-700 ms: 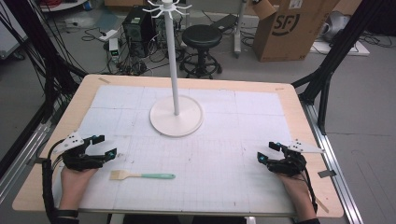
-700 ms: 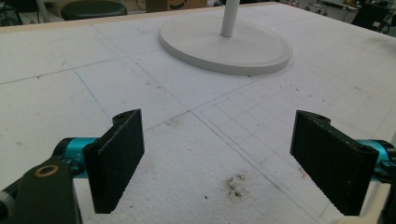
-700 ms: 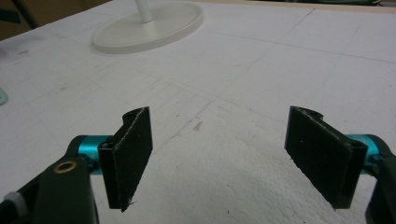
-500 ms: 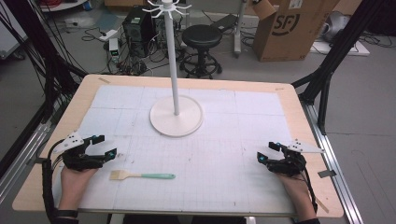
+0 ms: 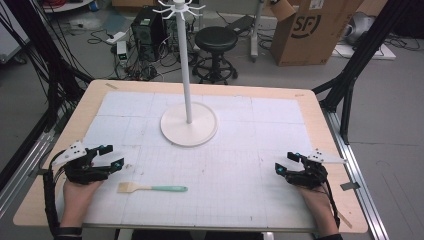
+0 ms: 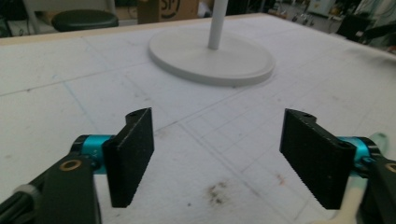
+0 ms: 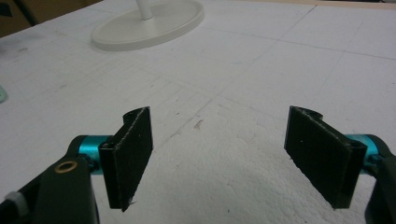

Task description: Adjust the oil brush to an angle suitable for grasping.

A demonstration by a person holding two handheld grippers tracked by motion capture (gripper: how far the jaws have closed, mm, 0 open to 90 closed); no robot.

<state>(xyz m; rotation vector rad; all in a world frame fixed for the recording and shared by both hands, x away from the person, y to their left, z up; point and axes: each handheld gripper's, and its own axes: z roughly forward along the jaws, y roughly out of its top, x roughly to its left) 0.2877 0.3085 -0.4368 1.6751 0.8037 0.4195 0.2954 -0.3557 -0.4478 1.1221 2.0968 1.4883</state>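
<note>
Between wide-jawed hand-held grippers [image 5: 111,157] [image 5: 287,162], bare gridded mat [image 5: 235,170].

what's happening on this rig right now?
Nothing is being handled yet. A person holds a tool in each hand at the near edge of the table: left tool and right tool, both open and empty. A small brush with a green handle lies flat beside the left tool. A white stand sits mid-table, untouched.
</note>
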